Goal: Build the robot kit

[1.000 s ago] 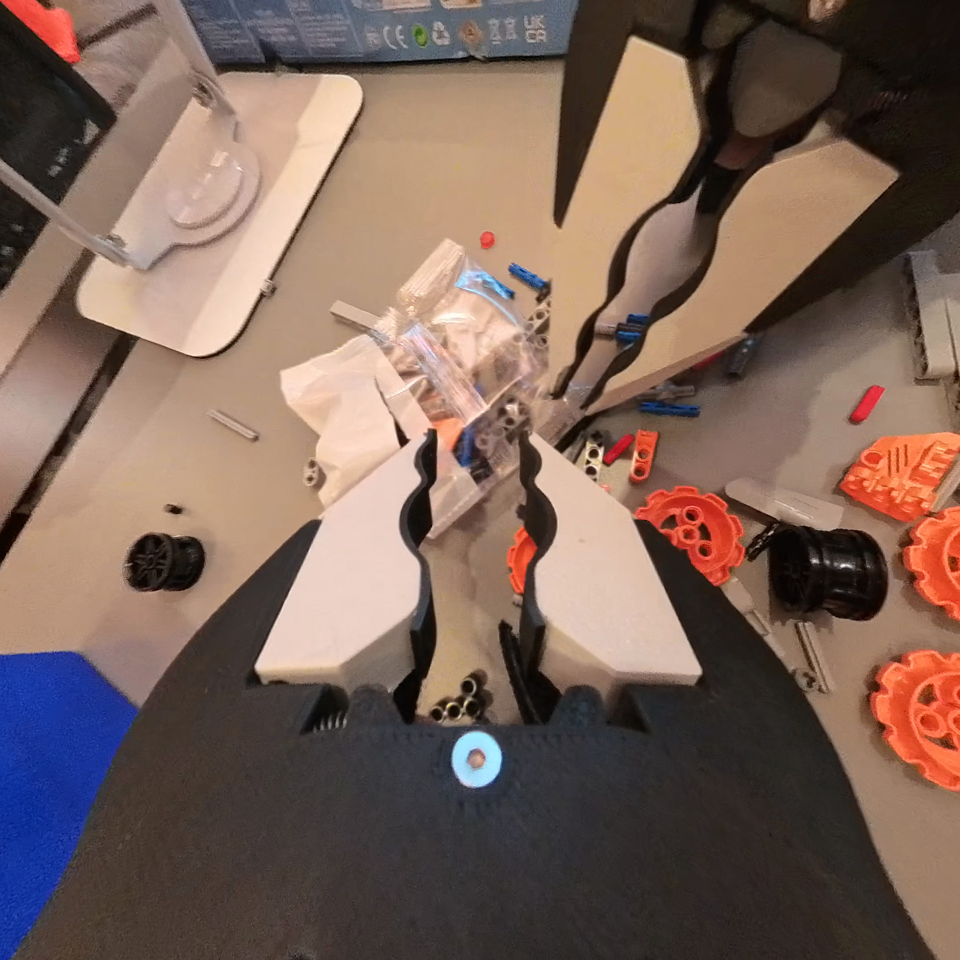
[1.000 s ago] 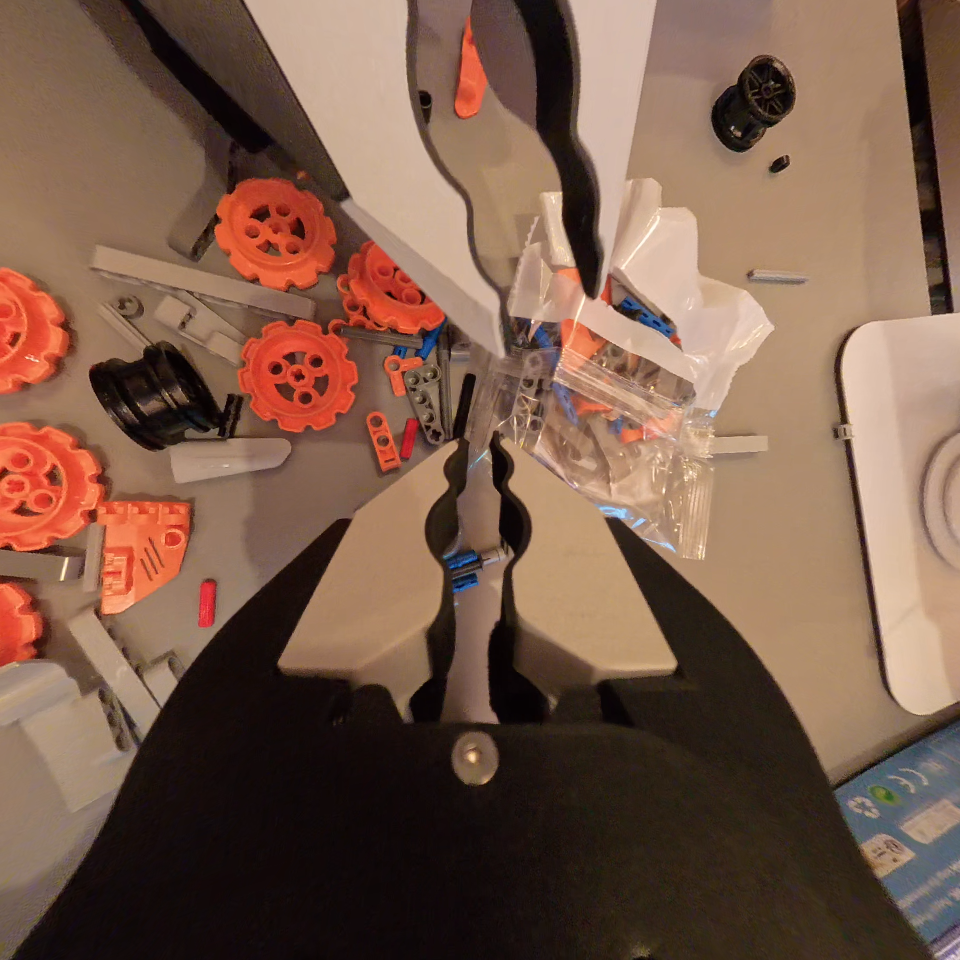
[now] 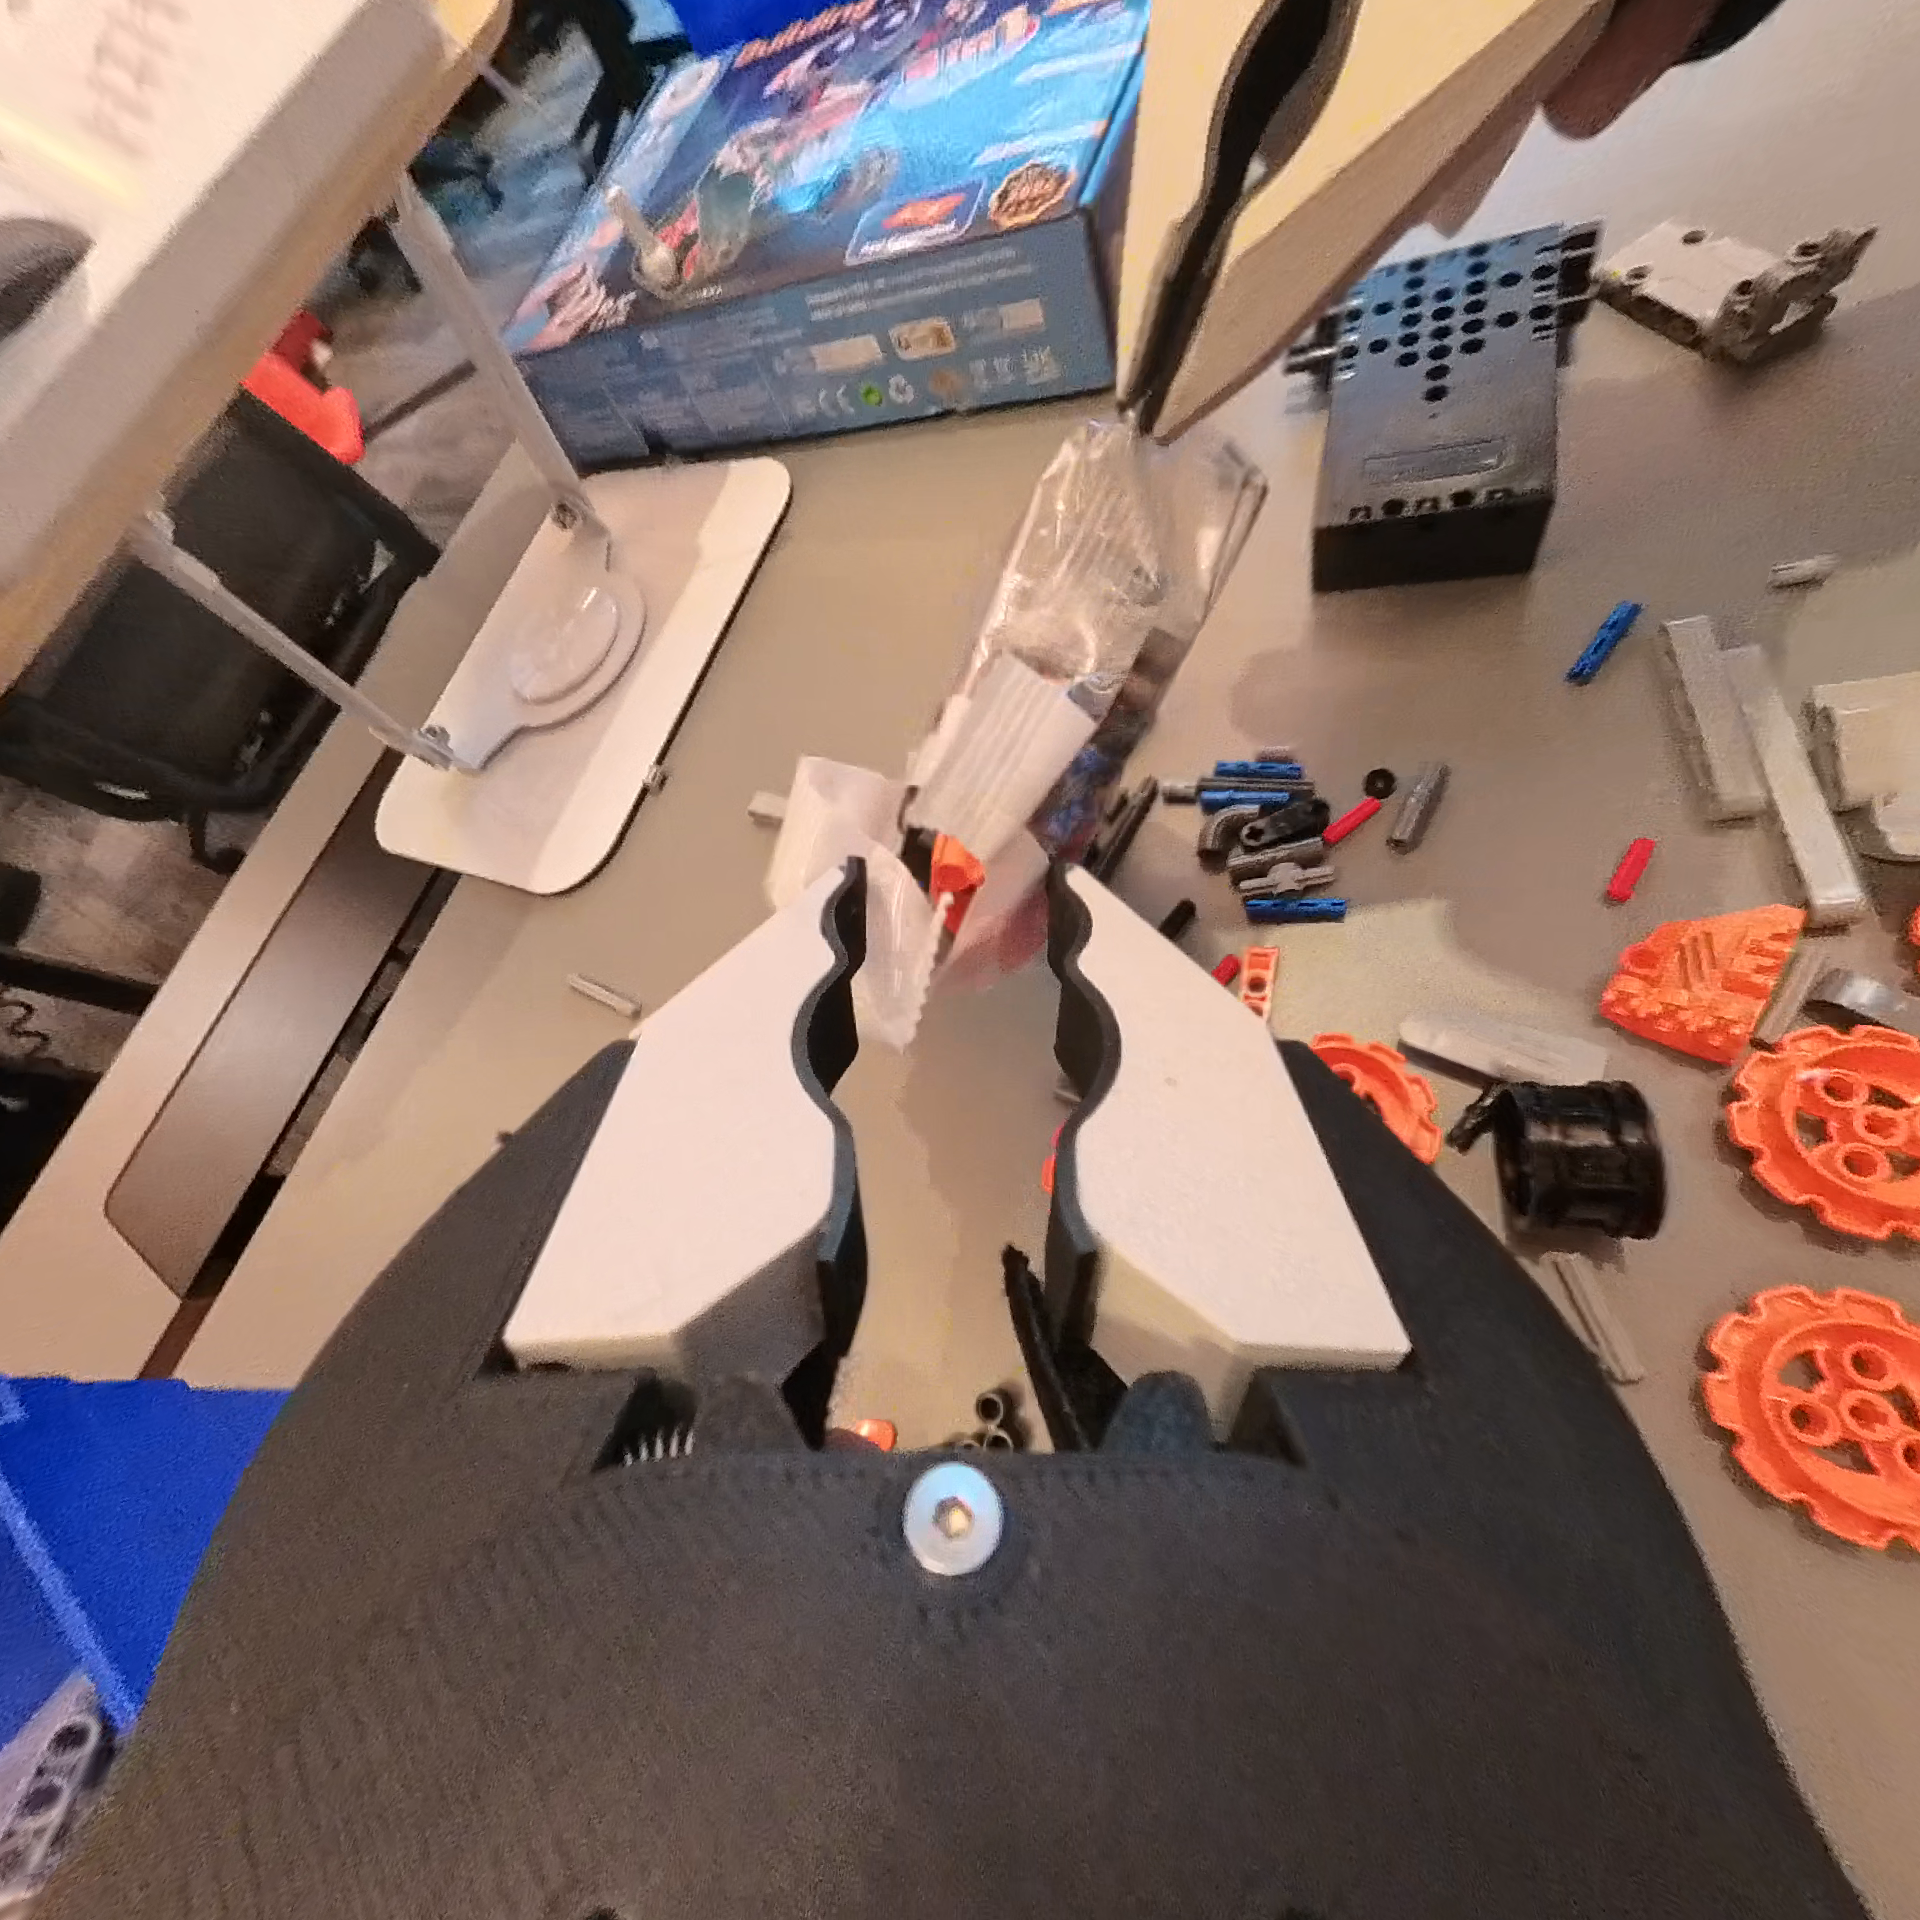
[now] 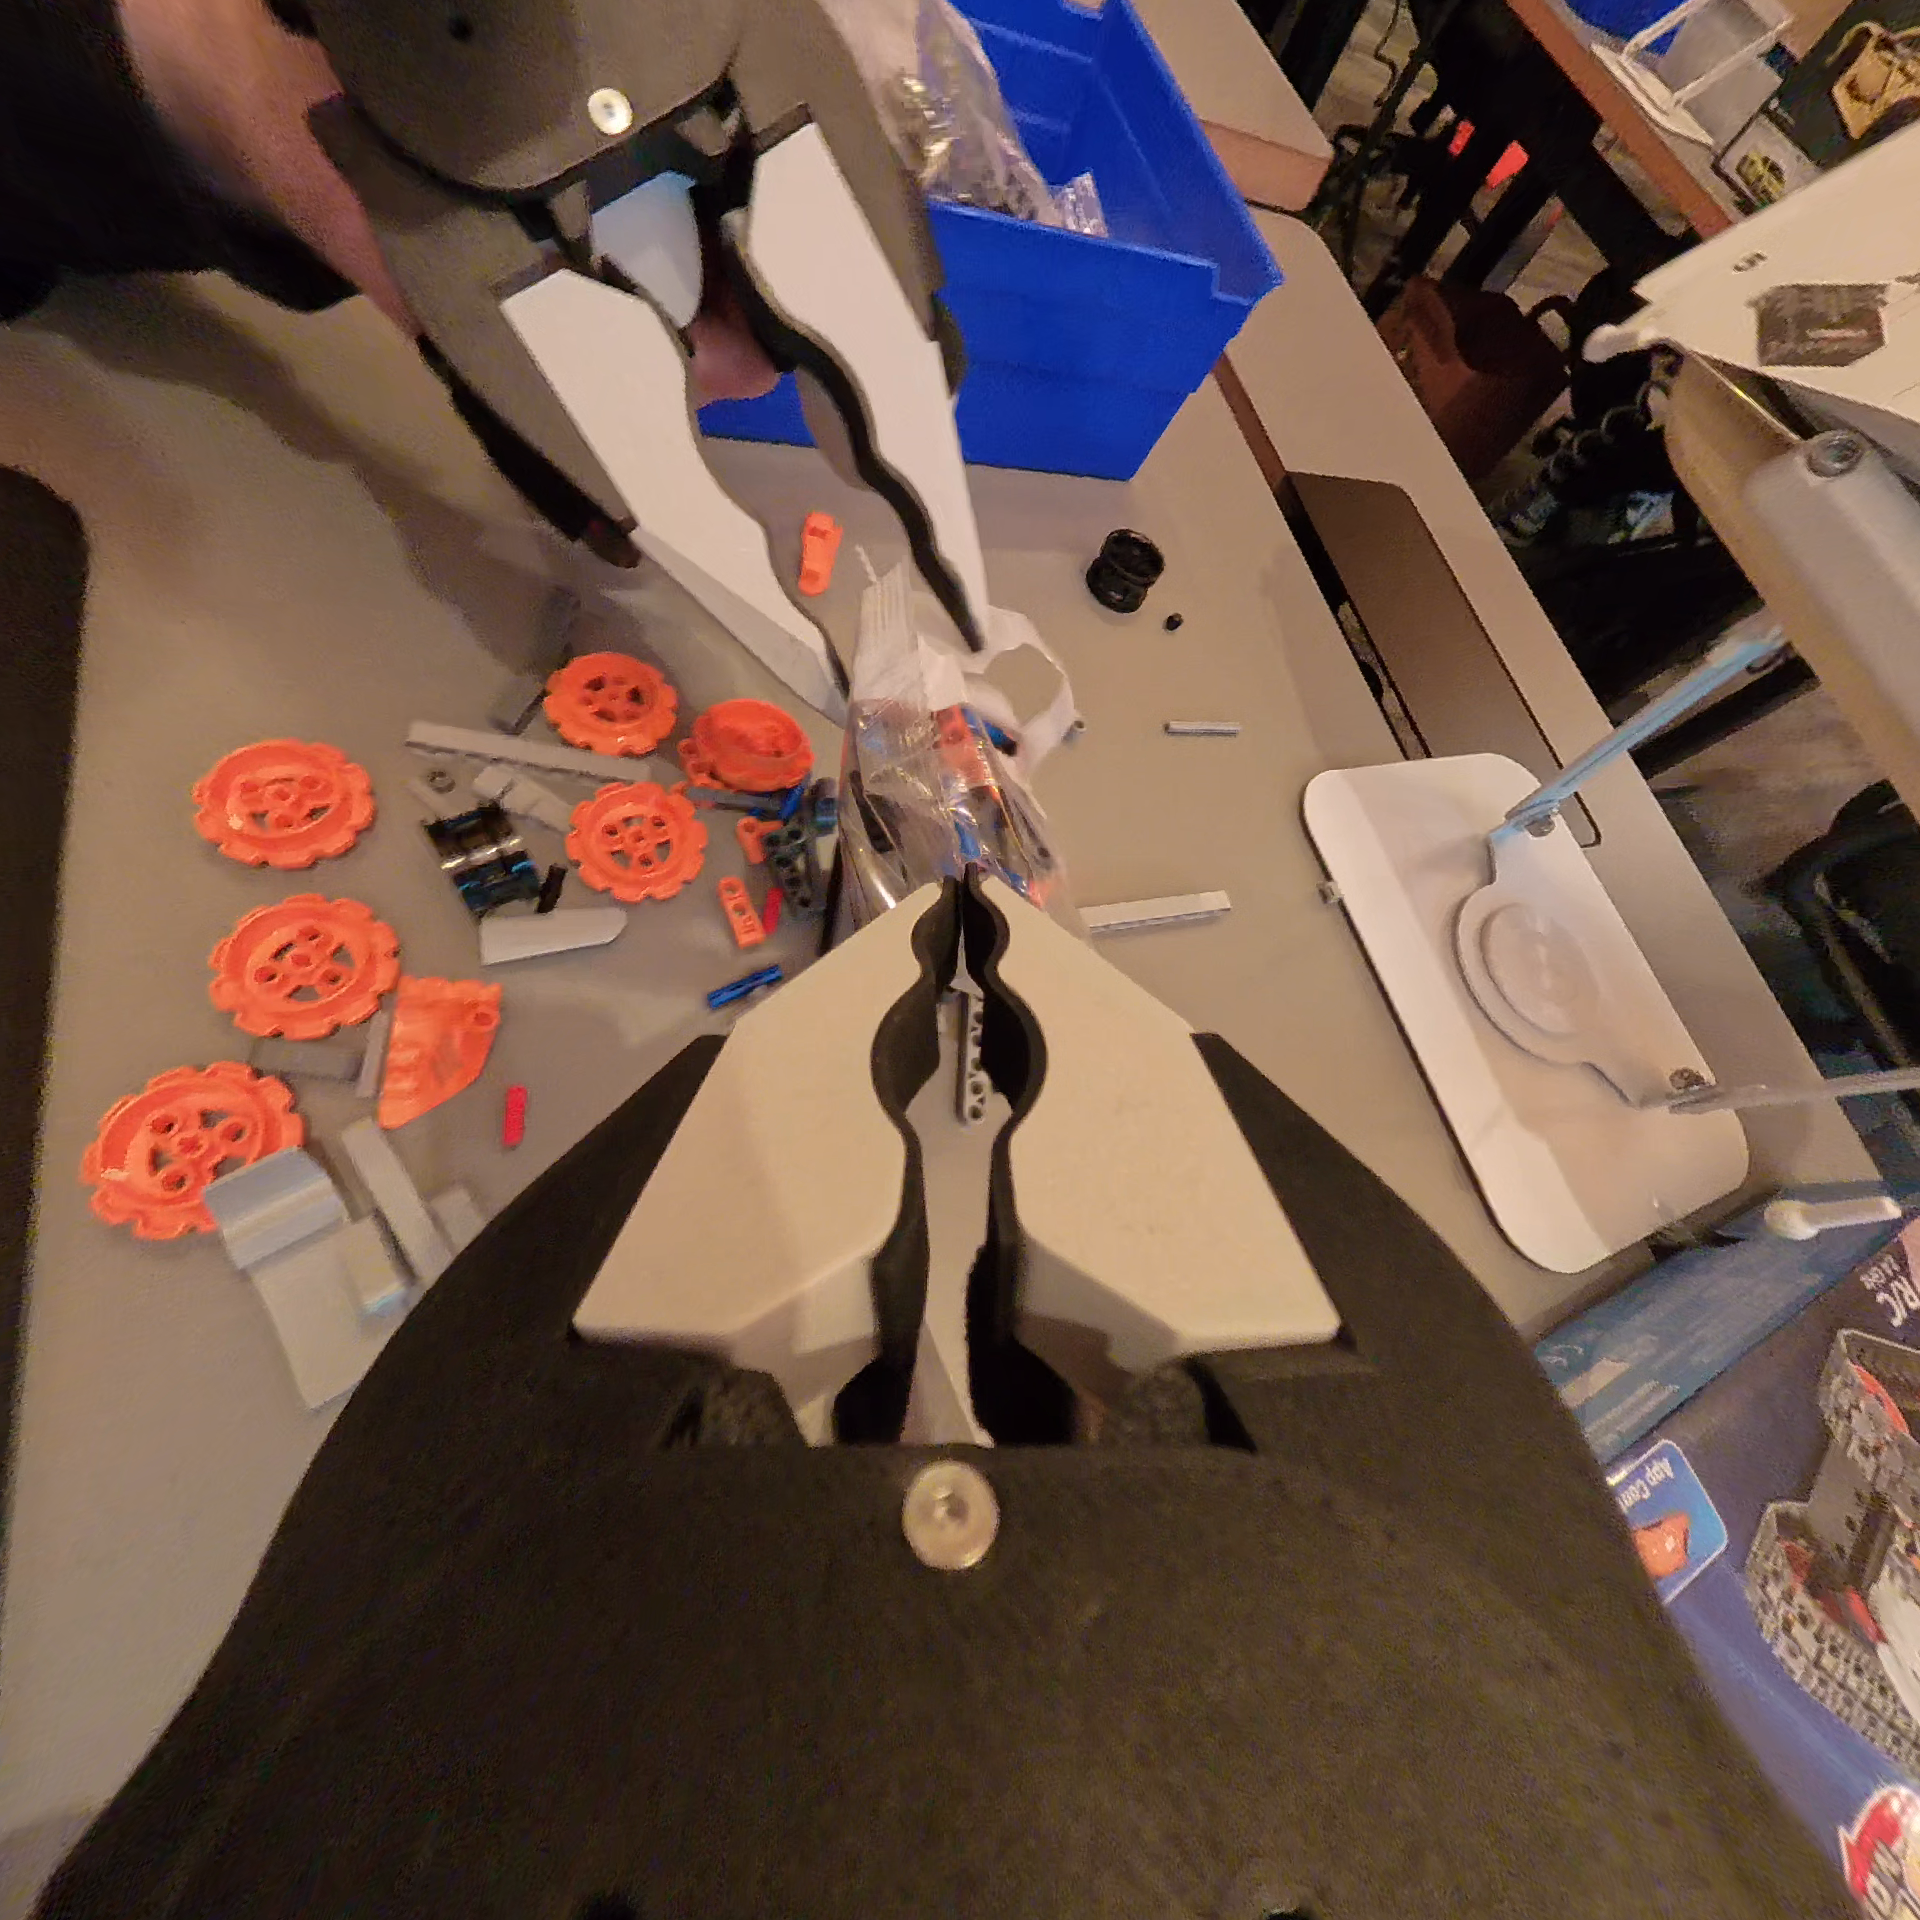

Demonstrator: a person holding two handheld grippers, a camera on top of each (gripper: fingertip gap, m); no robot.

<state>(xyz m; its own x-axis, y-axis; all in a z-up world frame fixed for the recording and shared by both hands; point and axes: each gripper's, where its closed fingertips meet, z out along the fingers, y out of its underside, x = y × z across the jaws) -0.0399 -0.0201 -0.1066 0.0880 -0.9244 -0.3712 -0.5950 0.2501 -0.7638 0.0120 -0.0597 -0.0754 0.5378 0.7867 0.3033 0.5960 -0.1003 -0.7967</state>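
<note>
A clear plastic bag [image 3: 1101, 582] of small blue, grey and orange pieces hangs from my right gripper [image 3: 1143, 410], which is shut on its top edge. In the right wrist view the right gripper [image 4: 961, 888] pinches the bag [image 4: 935, 769] at its fingertips. My left gripper [image 3: 956, 883] is open around the bag's lower end, where a torn white bag [image 3: 831, 821] lies and its loose strip touches the left finger. The left gripper [image 4: 904, 655] also shows in the right wrist view, held by a hand, with its jaws apart.
Several orange gears [image 3: 1860, 1132] and a black wheel hub [image 3: 1579, 1153] lie right of the left gripper, among small loose pieces. A black battery box [image 3: 1444, 416], a blue printed box [image 3: 831, 260] and a white stand base [image 3: 592, 675] sit beyond. A blue bin [image 4: 1081, 270] stands behind the left gripper. The left gripper's tips are roughly 8 cm from the right gripper's.
My right gripper has shut on the clear bag and lifted it off the table. My left gripper has opened wider and both grippers have risen and tilted.
</note>
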